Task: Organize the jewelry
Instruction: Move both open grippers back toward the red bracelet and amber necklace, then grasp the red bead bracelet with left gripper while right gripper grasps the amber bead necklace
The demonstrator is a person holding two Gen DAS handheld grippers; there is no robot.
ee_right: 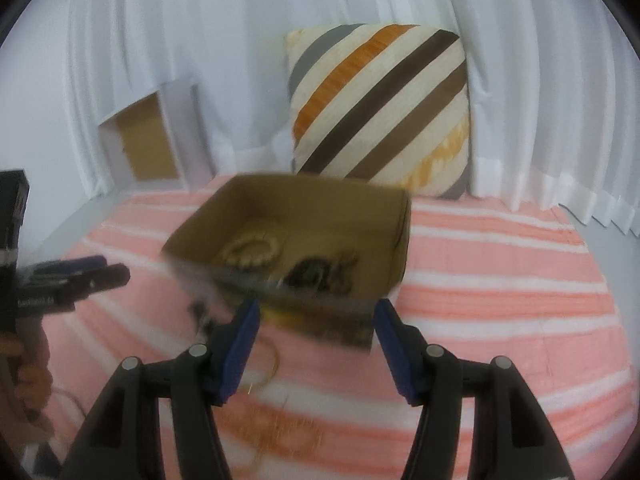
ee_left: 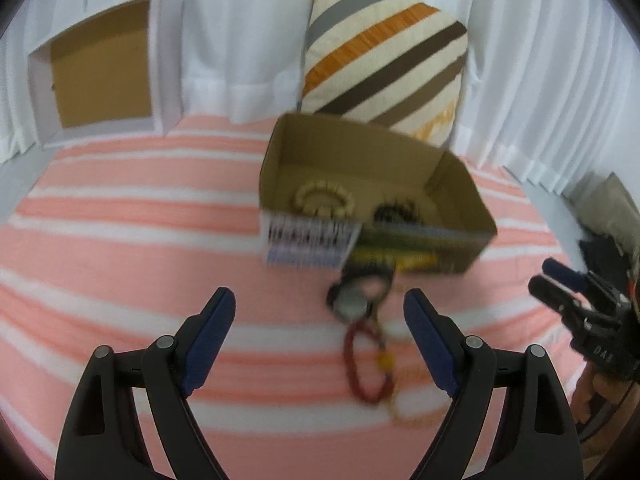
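An open cardboard box (ee_left: 460,184) (ee_right: 396,248) sits on the pink striped bedspread. Inside lie a cream bead bracelet (ee_left: 324,200) (ee_right: 252,252) and dark beaded jewelry (ee_left: 396,212) (ee_right: 312,274). In front of the box lie a watch (ee_left: 352,300), a red bead bracelet (ee_left: 360,368) and a thin gold chain (ee_left: 412,412) (ee_right: 272,364). My left gripper (ee_left: 318,312) is open and empty above the watch. My right gripper (ee_right: 316,320) is open and empty at the box's near side; it also shows in the left wrist view (ee_left: 548,276).
A striped cushion (ee_left: 384,60) (ee_right: 380,108) leans on the white curtain behind the box. A white box lid (ee_left: 104,68) (ee_right: 152,136) stands at the back left. Dark items (ee_left: 608,216) lie at the bed's right edge.
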